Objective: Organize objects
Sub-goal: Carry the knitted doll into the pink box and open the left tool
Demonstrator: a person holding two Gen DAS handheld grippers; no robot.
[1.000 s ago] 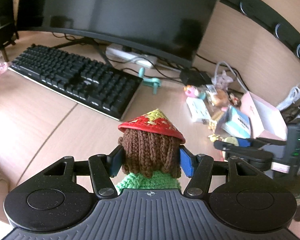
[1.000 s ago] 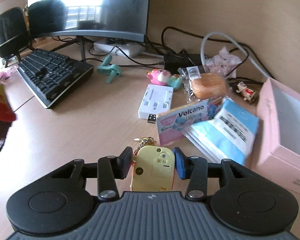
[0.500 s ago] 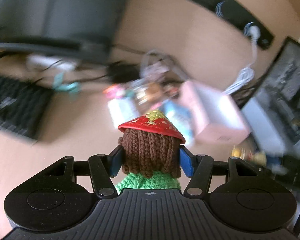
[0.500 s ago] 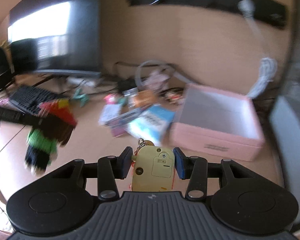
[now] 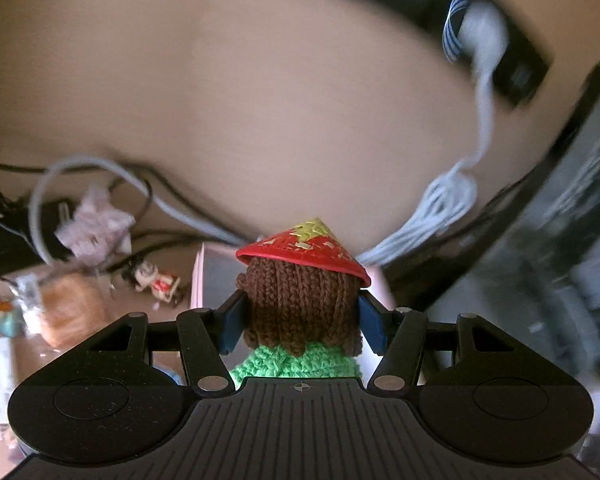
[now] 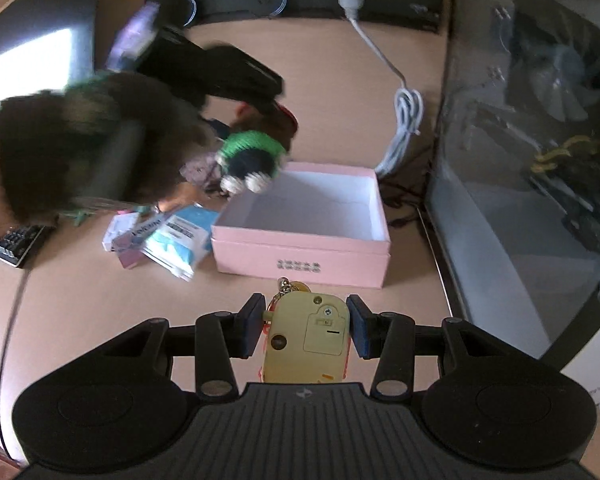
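My left gripper (image 5: 301, 322) is shut on a crocheted doll (image 5: 301, 300) with brown hair, a red cone hat and a green top. In the right wrist view the doll (image 6: 252, 156) hangs over the back left corner of the open pink box (image 6: 303, 240). My right gripper (image 6: 305, 330) is shut on a yellow toy keychain (image 6: 305, 338) and holds it just in front of the box's front wall. The box interior is white and holds nothing. In the left wrist view only a strip of the pink box (image 5: 204, 280) shows behind the doll.
Blue packets (image 6: 176, 240) and a small carton lie left of the box. A keyboard corner (image 6: 14, 244) is at far left. A glass-sided computer case (image 6: 539, 140) stands right. A white cable (image 6: 403, 120) hangs from the wall strip. Small figurines (image 5: 156, 280) and bread (image 5: 70, 308) lie by the wall.
Both grippers have swung right from the keyboard side toward the pink box. The left gripper carried the doll up over the box's back left corner; the right one brought the keychain to its front.
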